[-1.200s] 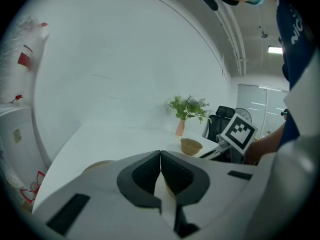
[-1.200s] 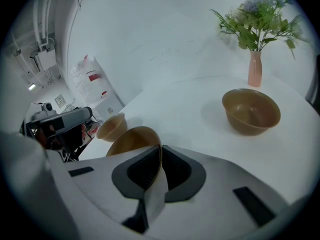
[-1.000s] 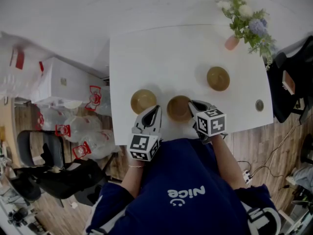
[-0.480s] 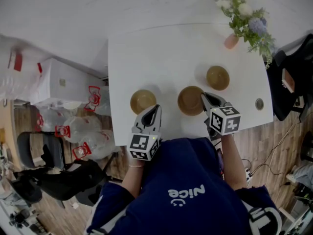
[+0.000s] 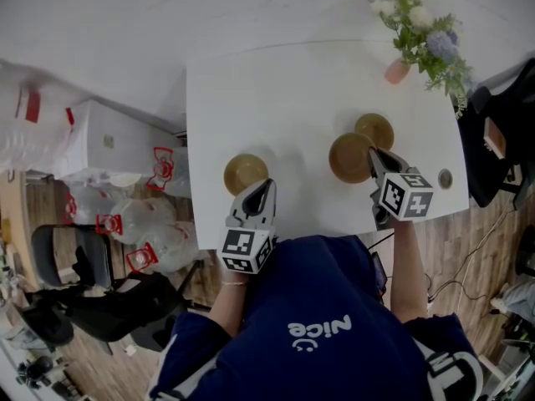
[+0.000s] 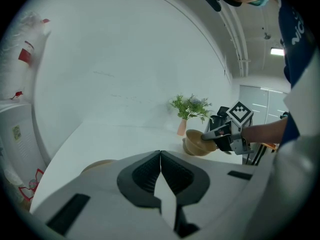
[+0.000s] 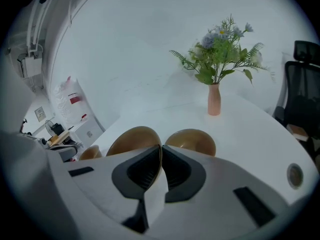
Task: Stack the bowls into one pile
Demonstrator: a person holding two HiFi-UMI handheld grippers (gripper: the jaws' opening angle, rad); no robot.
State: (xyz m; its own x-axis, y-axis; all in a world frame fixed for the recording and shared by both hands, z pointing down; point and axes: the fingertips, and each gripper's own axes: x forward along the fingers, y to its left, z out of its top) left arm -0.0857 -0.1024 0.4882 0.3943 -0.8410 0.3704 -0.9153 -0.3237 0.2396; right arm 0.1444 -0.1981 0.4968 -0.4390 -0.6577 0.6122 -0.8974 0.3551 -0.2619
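Left bowl [image 5: 245,172] is sitting on the white table [image 5: 276,90], at about 8 o'clock from its middle, with nothing touching it. Left gripper [image 5: 267,185] is hovering just beside it at the bowl's 5 o'clock. Its jaws are pressed together with nothing between them.

Held bowl [image 5: 348,158] is hanging from the right gripper [image 5: 374,154], whose jaws are pinching the rim at the bowl's 3 o'clock side. This bowl is overlapping the 7 o'clock edge of the far bowl [image 5: 376,128]; I cannot tell whether the two are touching. Vase [image 5: 396,71] of flowers is standing apart at 1 o'clock.

Judgement: the bowls are looking rigid, thin-walled and light, with a smooth tan finish. One rim pinch is probably enough to carry a bowl, though it may be pivoting or slipping about that point. The rim is the only good hold: grip deep over the lip, hold level, lower centred so it nests rather than clipping the far bowl's edge. Left bowl is not yet stacked.
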